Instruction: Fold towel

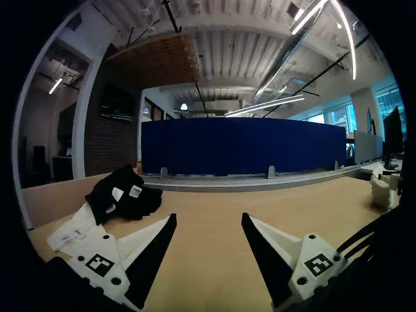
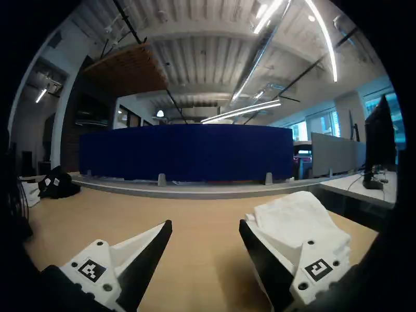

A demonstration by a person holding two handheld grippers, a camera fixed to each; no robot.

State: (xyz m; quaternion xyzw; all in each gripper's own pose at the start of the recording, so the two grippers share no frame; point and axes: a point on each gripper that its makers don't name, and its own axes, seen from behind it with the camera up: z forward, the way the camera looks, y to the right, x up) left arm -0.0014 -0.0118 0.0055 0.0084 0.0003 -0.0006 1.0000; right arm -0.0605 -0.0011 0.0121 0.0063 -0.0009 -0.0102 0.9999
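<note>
The left tongs (image 1: 208,215) and right tongs (image 2: 205,222) hang wide open, holding nothing, above the tabletop (image 1: 208,255). The towel (image 2: 296,218) lies folded by the right edge; a black cloth (image 1: 125,196) sits near the left edge.

a long blue partition (image 1: 243,145) is standing along the far edge of a pale wooden desk (image 1: 218,218). above the partition, strip lights (image 1: 265,105) are glowing under a ribbed white ceiling (image 1: 234,57), and a slatted wooden panel (image 1: 156,60) is hanging to its upper left. right of the partition, windows (image 1: 340,115) are letting in daylight and a dark monitor (image 2: 379,138) is standing; left of it, a brick wall (image 1: 109,145) is sitting in shadow.
</note>
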